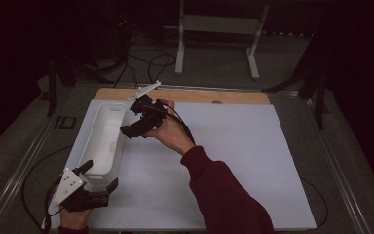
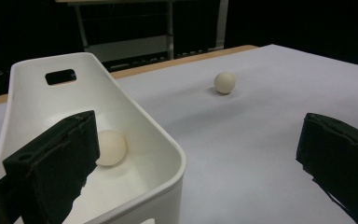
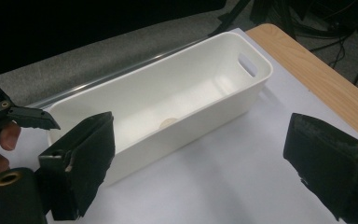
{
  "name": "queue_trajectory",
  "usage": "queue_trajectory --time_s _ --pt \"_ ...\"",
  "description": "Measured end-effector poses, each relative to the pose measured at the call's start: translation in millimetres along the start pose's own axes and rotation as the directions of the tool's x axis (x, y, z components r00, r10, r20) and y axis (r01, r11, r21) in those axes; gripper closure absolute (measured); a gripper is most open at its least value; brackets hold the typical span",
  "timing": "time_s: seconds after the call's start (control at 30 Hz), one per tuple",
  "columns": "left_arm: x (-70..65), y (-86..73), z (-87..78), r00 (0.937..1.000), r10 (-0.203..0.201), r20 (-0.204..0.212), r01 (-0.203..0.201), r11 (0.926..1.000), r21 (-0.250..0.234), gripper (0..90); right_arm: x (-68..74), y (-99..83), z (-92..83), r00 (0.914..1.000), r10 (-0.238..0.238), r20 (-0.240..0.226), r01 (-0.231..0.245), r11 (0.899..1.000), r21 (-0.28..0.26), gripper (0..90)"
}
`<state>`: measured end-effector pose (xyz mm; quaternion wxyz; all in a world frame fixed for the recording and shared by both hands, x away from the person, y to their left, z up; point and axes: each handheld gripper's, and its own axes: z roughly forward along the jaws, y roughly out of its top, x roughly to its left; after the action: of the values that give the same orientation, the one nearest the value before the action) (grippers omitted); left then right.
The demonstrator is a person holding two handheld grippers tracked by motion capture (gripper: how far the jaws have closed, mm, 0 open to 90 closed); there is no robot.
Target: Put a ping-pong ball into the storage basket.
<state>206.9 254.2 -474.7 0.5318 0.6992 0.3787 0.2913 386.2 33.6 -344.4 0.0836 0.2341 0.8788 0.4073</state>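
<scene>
The left gripper [image 1: 100, 181] sits wide open around the end of the long white plastic tub [image 1: 102, 134], to steady it. One small cream ball [image 2: 109, 147] lies inside. The right gripper [image 1: 139, 119] hangs open and empty beside the tub.

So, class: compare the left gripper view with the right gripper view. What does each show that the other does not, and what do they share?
The left gripper view alone shows a ball on the table, lying apart from the bin. The right gripper view alone shows the left gripper by the bin's near end and the table's wooden edge. Both show the white bin with a ball in the bin, and open jaws.
</scene>
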Motion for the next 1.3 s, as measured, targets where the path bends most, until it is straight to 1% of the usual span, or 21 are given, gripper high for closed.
queue_trajectory --time_s 0.5,0.53,0.63,1.0,1.17,1.3 --pt "-0.4 0.1 0.1 1.0000 0.003 -0.001 -0.003 1.0000 0.003 0.0 -8.8 -7.9 -6.5 0.9997 0.017 0.017 -0.017 1.000 0.000 8.3" --pt "-0.3 0.1 0.0 1.0000 0.002 -0.001 -0.002 1.0000 0.003 0.0 -9.6 -8.4 -6.8 0.9998 0.012 0.017 -0.012 1.000 0.000 8.4" --pt "-0.3 0.1 0.1 1.0000 0.002 -0.001 -0.002 1.0000 0.003 0.0 -11.0 -10.2 -7.5 0.9996 0.023 0.019 -0.023 1.000 0.000 8.4" --pt "-0.5 0.1 0.1 1.0000 0.003 -0.001 -0.003 1.0000 0.003 0.0 -17.3 -15.4 -11.4 0.9993 0.031 0.021 -0.031 1.000 -0.004 8.4" --pt "-0.5 0.1 0.1 1.0000 0.002 -0.001 -0.002 1.0000 0.004 0.0 -19.9 -17.3 -12.9 0.9987 0.046 0.024 -0.045 0.999 -0.004 8.4" --pt "-0.4 0.1 0.2 1.0000 0.002 0.000 -0.002 1.0000 0.004 0.0 -21.8 -18.3 -13.8 0.9985 0.047 0.026 -0.047 0.999 -0.004 8.4"
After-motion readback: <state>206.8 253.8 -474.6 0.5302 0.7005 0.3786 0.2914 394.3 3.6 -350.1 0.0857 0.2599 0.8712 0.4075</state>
